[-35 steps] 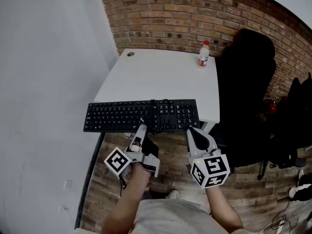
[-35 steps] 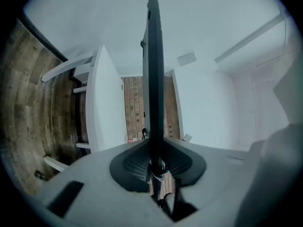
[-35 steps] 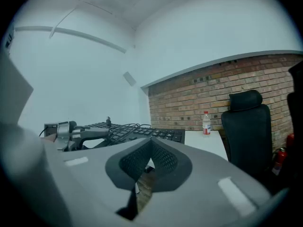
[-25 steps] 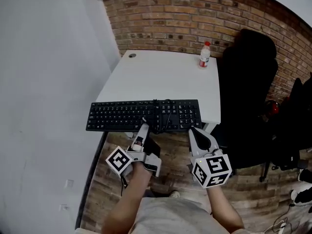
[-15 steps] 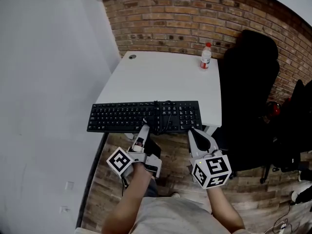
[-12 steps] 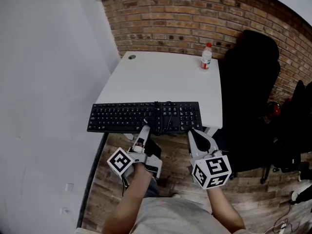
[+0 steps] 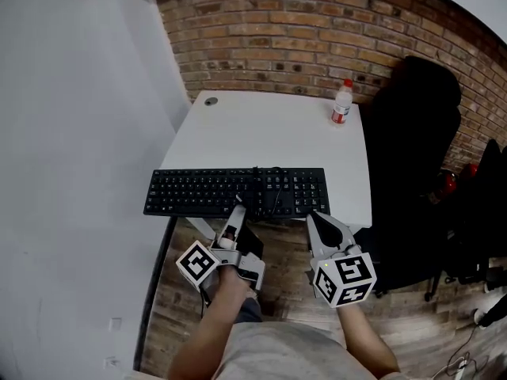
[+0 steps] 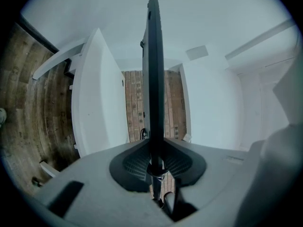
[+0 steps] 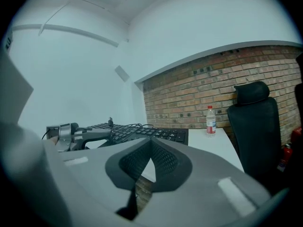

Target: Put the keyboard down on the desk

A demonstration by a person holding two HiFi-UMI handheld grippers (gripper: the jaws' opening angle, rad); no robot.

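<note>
The black keyboard [image 7: 238, 191] hangs level over the front part of the white desk [image 7: 261, 125], its cable [image 7: 267, 187] coiled on the keys. My left gripper [image 7: 235, 210] is shut on the middle of its near edge. In the left gripper view the keyboard [image 8: 153, 79] runs edge-on between the pads, and the left gripper [image 8: 155, 162] pinches it. My right gripper [image 7: 311, 216] sits just below the keyboard's right near corner, shut with nothing in it. In the right gripper view the right gripper [image 9: 151, 144] shows its pads together, with the keyboard [image 9: 142, 130] to the left ahead.
A plastic bottle with a red cap [image 7: 341, 103] stands at the desk's far right corner. A black office chair [image 7: 420, 133] is right of the desk. A cable grommet [image 7: 210, 100] marks the far left corner. A white wall runs along the left, a brick wall behind.
The keyboard, still in my left gripper, has come a little farther in over the desk's front edge. My right gripper has kept its place beside it.
</note>
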